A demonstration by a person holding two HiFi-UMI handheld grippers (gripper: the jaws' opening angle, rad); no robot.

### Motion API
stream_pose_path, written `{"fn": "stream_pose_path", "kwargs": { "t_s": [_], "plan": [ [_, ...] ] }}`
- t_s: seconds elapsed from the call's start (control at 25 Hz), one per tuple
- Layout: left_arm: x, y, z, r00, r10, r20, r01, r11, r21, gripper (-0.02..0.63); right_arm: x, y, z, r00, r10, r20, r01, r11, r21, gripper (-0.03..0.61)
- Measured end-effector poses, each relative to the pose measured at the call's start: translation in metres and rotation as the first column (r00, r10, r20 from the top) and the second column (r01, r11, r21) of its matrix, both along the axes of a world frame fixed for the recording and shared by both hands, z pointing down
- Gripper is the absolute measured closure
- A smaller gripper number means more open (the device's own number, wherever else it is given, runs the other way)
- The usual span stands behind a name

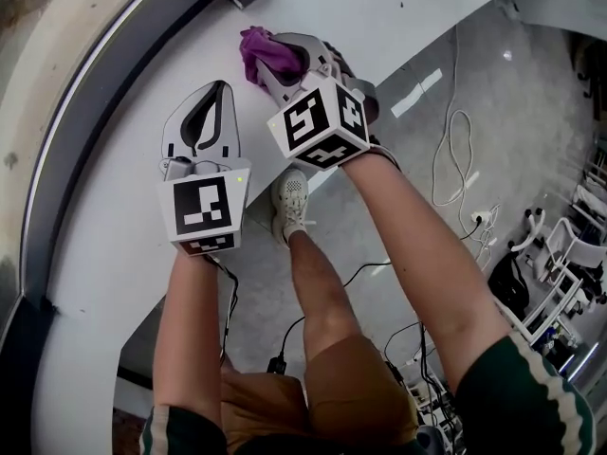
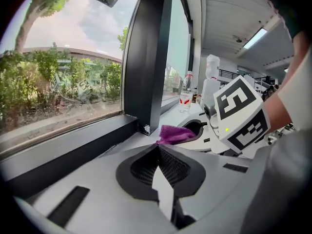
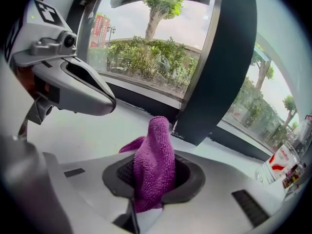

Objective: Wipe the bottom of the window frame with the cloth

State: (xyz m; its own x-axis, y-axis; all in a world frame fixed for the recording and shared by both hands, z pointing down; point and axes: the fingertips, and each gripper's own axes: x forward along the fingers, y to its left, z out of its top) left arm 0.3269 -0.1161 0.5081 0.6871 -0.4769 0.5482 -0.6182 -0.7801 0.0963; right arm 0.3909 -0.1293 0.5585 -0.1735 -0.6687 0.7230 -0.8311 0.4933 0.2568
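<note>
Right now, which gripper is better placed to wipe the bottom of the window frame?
The right gripper, likely: its jaws are shut on the purple cloth, close to the dark window frame. The left gripper is shut on nothing.

Strong daylight through the glass (image 2: 73, 72) floods the white sill (image 1: 114, 254), shadows soft, window frame (image 2: 146, 57) backlit near-black, sky washed pale; both gripper views bow hard with dark vignetted corners, close foreground soft, head view crisp.

Two tools: the left tool (image 1: 220, 91) and the right tool (image 1: 281, 57). One cloth (image 1: 260, 49). One bottle (image 2: 186, 92).
</note>
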Motion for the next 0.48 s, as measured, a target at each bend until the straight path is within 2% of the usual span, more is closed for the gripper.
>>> {"fn": "stream_pose_path", "kwargs": {
  "t_s": [0.48],
  "plan": [
    [0.024,0.038,-0.003,0.997,0.074,0.014,-0.073,0.997,-0.012,0.606,0.014,0.045,-0.001,0.999,0.033,0.033,-0.033,0.999,-0.011,0.480]
  ]
}}
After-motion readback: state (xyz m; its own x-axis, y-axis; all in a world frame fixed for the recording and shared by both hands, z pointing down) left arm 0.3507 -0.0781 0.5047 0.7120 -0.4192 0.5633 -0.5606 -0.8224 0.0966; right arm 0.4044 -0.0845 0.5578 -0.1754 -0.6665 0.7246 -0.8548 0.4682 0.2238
